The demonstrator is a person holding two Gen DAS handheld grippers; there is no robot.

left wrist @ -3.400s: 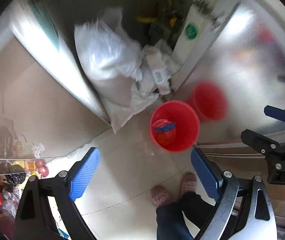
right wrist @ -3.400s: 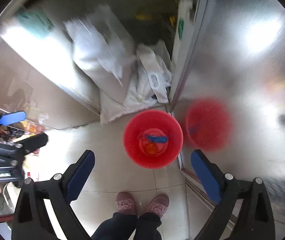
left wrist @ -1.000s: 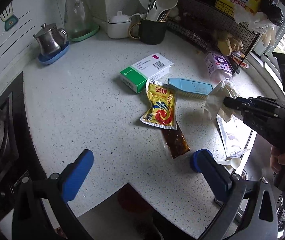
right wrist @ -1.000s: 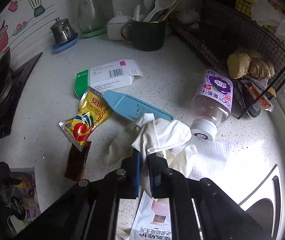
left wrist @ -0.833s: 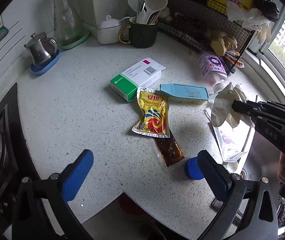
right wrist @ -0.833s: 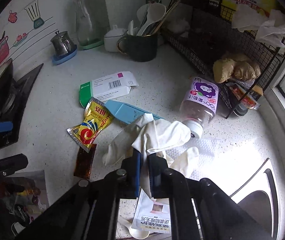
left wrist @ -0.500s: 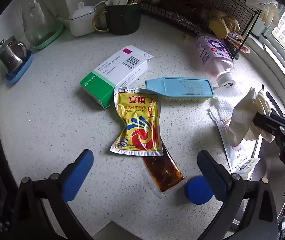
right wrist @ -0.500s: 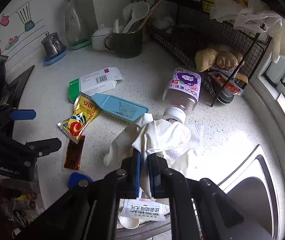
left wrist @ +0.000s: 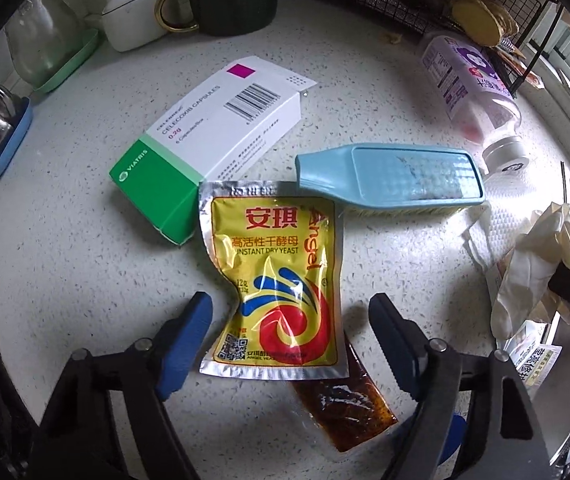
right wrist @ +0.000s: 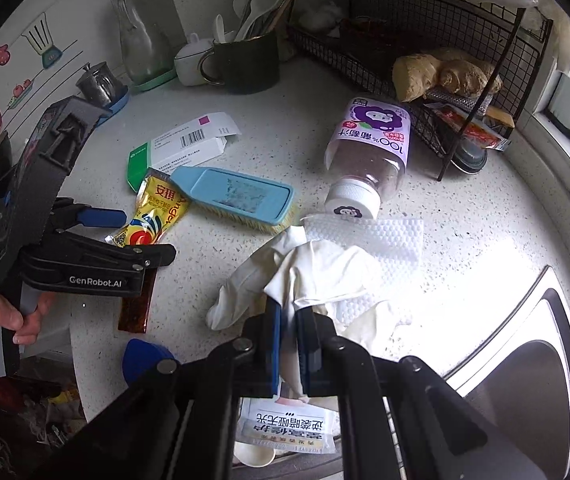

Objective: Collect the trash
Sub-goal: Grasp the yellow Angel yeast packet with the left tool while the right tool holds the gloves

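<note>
My left gripper (left wrist: 291,320) is open, its blue fingers on either side of the lower end of a yellow yeast packet (left wrist: 277,280) that lies on the speckled counter (left wrist: 65,260); it also shows in the right wrist view (right wrist: 125,228). A brown sauce sachet (left wrist: 349,408) lies under the packet. My right gripper (right wrist: 289,340) is shut on a white rubber glove (right wrist: 313,272) and holds it above the counter near a white paper towel (right wrist: 381,236). The glove also shows in the left wrist view (left wrist: 533,272).
A green-and-white medicine box (left wrist: 209,136), a blue scrub brush (left wrist: 389,176) and a purple juice bottle (right wrist: 373,152) lie on the counter. A wire rack (right wrist: 425,40), a dark mug (right wrist: 249,60) and a steel sink (right wrist: 525,360) surround them. A blue lid (right wrist: 141,356) lies at the counter edge.
My left gripper has moved down and in over the yeast packet, and its fingers now flank it. My right gripper has lifted the glove slightly and pulled back.
</note>
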